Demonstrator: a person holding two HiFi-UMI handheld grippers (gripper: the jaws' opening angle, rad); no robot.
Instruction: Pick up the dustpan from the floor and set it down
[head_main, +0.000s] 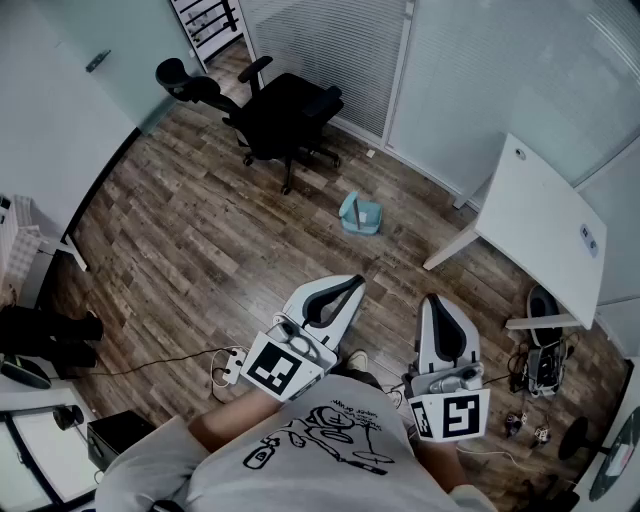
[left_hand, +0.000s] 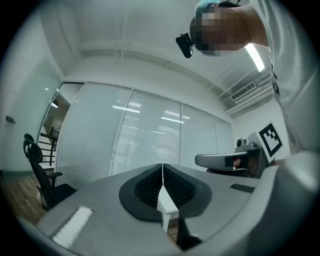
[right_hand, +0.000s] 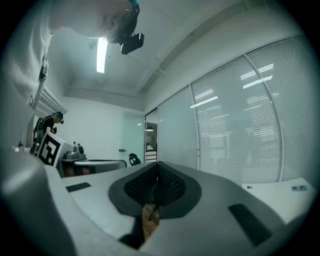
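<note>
A small teal dustpan (head_main: 360, 213) lies on the wooden floor ahead of me, well beyond both grippers. My left gripper (head_main: 343, 287) is held level at waist height with its jaws pressed together and nothing between them; its own view shows the closed left gripper (left_hand: 162, 175) facing the blinds. My right gripper (head_main: 437, 306) is beside it, also level, shut and empty, and the closed right gripper (right_hand: 157, 176) fills its own view. Each gripper view catches the other gripper off to the side. Neither gripper view shows the dustpan.
A black office chair (head_main: 285, 110) stands behind the dustpan near the glass partition with blinds (head_main: 330, 50). A white table (head_main: 545, 225) is at the right, with cables and gear (head_main: 540, 370) beneath it. A power strip (head_main: 228, 368) and dark shoes (head_main: 45, 335) lie at the left.
</note>
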